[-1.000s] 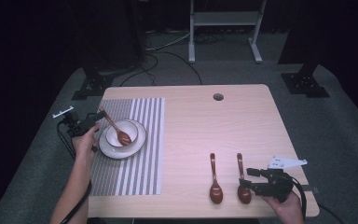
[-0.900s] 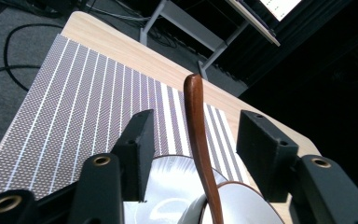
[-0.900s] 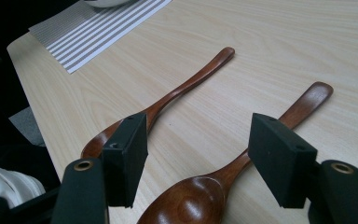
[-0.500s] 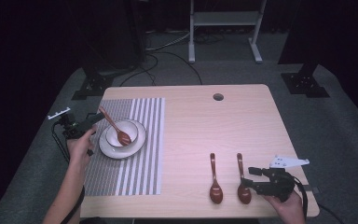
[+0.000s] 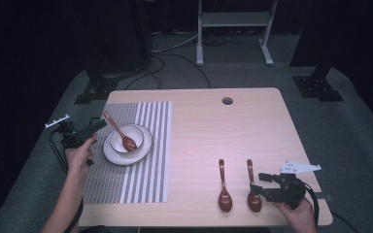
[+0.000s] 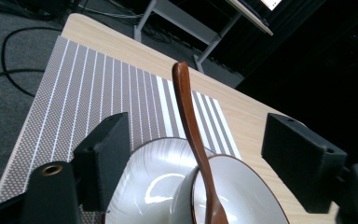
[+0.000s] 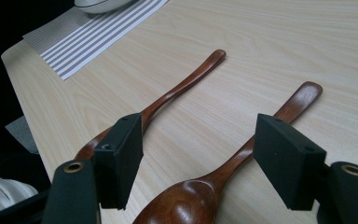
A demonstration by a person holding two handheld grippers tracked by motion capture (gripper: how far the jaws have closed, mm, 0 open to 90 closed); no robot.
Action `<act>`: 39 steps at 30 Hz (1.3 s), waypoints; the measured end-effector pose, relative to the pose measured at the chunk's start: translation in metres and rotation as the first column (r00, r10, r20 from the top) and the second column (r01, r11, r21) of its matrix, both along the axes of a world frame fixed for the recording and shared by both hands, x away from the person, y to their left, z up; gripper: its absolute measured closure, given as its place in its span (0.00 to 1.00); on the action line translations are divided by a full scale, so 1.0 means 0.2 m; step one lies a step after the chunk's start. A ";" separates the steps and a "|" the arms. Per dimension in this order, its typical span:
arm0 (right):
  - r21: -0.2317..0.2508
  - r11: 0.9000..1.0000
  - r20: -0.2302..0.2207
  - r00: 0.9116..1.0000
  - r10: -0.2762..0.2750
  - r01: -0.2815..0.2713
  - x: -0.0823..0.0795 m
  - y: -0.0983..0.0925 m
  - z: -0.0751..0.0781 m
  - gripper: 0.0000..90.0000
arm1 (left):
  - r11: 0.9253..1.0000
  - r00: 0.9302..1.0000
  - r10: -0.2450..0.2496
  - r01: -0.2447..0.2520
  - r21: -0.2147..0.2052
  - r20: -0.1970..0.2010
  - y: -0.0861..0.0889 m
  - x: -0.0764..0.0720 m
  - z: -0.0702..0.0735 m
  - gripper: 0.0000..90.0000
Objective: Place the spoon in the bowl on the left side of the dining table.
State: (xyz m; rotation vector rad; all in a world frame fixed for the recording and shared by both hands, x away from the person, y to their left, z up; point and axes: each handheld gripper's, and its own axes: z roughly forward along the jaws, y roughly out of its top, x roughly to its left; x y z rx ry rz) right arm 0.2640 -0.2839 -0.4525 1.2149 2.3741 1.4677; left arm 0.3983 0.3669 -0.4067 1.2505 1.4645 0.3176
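Now right claw (image 7: 198, 163) open, spoon (image 7: 223, 179) between jaws

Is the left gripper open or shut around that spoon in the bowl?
Open: the left gripper has its jaws spread wide, clear of the spoon leaning in the bowl.

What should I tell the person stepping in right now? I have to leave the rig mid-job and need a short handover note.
Left gripper: open, off the table's left edge beside the plate, jaws either side of the handle of the spoon in the bowl without touching it.
Right gripper: open, low at the near right, jaws around the right-hand spoon, not closed on it.
Things: bowl sits on the plate, on the striped mat. The other loose spoon lies just left of the right-hand one on bare table.
Done: one spoon in the bowl.
Left, probably: the two loose spoons.
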 end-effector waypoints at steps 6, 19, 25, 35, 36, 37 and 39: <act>0.006 1.000 -0.002 1.000 -0.004 0.004 0.00 0.00 0.00 0.36 | 1.000 1.000 -0.014 0.014 0.008 0.001 0.01 -0.03 0.00 0.22; 0.012 1.000 0.002 1.000 -0.018 0.018 -0.02 -0.02 0.01 0.35 | 0.998 1.000 -0.027 0.027 0.050 0.001 0.00 -0.08 0.00 0.18; 0.011 1.000 0.005 1.000 -0.023 0.023 -0.02 -0.02 0.01 0.35 | 0.997 0.999 -0.045 0.045 0.068 0.007 -0.02 -0.10 0.01 0.18; 0.010 1.000 0.008 1.000 -0.029 0.029 -0.03 -0.02 0.02 0.35 | 0.991 0.995 -0.095 0.094 0.100 0.010 -0.08 -0.14 0.02 0.18; 0.009 1.000 0.009 1.000 -0.030 0.030 -0.03 -0.02 0.02 0.35 | 0.989 0.995 -0.100 0.099 0.106 0.012 -0.08 -0.14 0.02 0.18; 0.009 1.000 0.009 1.000 -0.030 0.030 -0.03 -0.02 0.02 0.35 | 0.988 0.994 -0.106 0.104 0.111 0.010 -0.09 -0.14 0.03 0.18; 0.009 1.000 0.009 1.000 -0.030 0.030 -0.03 -0.02 0.02 0.35 | 0.987 0.993 -0.116 0.113 0.117 0.013 -0.10 -0.15 0.03 0.18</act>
